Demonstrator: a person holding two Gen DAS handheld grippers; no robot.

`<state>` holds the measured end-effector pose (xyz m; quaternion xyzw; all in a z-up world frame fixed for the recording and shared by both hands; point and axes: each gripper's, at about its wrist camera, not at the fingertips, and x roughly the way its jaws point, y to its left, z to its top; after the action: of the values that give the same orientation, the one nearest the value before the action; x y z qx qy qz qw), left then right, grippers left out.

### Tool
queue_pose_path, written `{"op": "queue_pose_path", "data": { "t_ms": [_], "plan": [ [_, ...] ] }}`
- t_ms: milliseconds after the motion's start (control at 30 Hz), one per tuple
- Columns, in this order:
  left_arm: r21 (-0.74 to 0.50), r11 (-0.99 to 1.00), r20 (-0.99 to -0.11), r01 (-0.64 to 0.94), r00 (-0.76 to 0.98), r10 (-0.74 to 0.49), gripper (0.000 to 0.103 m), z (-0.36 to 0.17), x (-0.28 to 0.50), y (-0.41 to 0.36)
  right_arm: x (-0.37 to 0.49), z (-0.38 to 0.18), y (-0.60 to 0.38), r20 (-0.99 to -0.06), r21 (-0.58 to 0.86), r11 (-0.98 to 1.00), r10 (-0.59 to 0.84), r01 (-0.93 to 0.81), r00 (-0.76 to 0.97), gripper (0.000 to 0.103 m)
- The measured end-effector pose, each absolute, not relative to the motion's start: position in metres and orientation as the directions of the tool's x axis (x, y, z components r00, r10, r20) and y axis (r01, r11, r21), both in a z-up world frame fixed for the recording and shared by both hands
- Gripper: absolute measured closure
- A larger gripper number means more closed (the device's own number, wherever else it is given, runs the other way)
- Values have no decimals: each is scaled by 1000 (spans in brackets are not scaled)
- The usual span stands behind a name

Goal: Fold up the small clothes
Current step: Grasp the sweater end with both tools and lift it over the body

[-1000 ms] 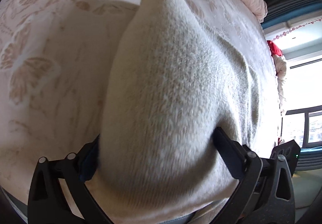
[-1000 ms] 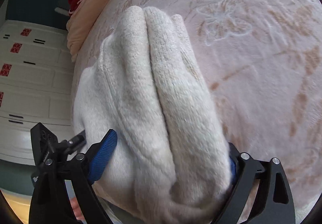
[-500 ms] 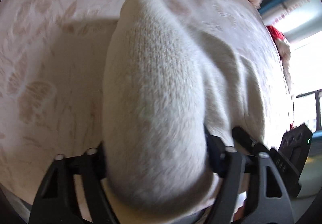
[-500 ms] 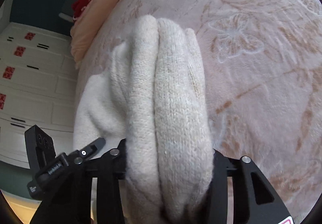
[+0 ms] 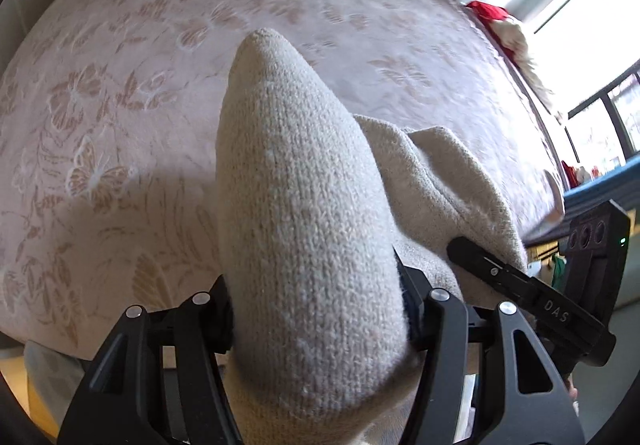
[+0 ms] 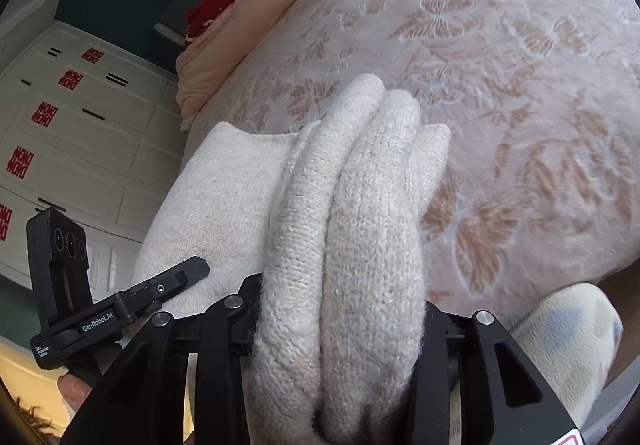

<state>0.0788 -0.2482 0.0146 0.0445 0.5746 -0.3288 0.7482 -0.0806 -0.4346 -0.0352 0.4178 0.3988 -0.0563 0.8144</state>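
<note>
Both tongs, left gripper [image 5: 316,317] and right gripper [image 6: 340,329], pinched bunched folds of the cream knit garment [image 5: 304,213]; we judged keeping the edges level over the bedspread [image 5: 120,85] wise

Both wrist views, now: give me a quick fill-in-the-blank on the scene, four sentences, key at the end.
1. The left gripper is shut on a cream knitted ____.
2. The right gripper clamps a bunch of the same sweater, so both grippers are ____.
3. The pink bedspread under it has a pattern of leaves and ____.
4. The wardrobe doors behind carry ____ paper cutouts.

Missing words: sweater; shut; butterflies; red
</note>
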Motion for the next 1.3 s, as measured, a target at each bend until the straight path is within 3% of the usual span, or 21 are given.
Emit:
{"op": "queue_pose_path", "data": {
  "t_ms": [167, 400, 633, 900, 1100, 1300],
  "plan": [
    [-293, 741, -842, 604, 205, -500, 46, 65, 51, -250, -110, 25, -425, -639, 603, 705, 146, 374, 755, 66],
    [-259, 675, -689, 691, 358, -630, 46, 165, 24, -246, -141, 130, -414, -450, 554, 791, 21, 260, 893, 66],
    [-245, 594, -424, 766, 466, -776, 44, 263, 0, -208, -158, 229, -386, -222, 442, 888, -30, 128, 975, 65],
    [-174, 584, -146, 793, 566, -812, 42, 330, -17, -137, -146, 306, -337, -38, 322, 946, 63, -47, 997, 64],
    [-120, 614, -37, 780, 614, -788, 41, 352, -6, -92, -115, 326, -312, 1, 283, 951, 131, -126, 991, 62],
    [-161, 634, -73, 756, 632, -772, 39, 332, 28, -69, -56, 301, -304, -75, 322, 936, 177, -144, 981, 61]
  ]
}}
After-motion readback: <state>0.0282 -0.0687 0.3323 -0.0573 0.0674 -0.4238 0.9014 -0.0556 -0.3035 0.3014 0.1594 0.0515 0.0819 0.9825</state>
